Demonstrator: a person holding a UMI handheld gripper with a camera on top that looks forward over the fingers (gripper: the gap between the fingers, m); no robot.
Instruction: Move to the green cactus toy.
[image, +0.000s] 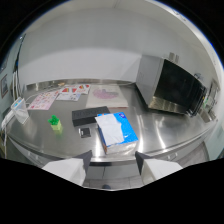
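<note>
The green cactus toy (55, 122) is small, bright green on a pale yellowish base, and stands on the steel counter (165, 127) well beyond my fingers and off to their left. My gripper (113, 159) is open, its two pale fingers apart with nothing between them. A blue tissue box (116, 132) with white tissue on top lies just ahead of the fingers. The cactus stands left of that box and of a black keyboard-like slab (90, 115).
A steel microwave oven (172, 85) stands at the right back. Printed sheets (75, 91), a pink-patterned sheet (105, 95) and another card (42, 101) lie toward the wall. A small dark square (85, 132) sits beside the box. A clear stand (19, 109) is far left.
</note>
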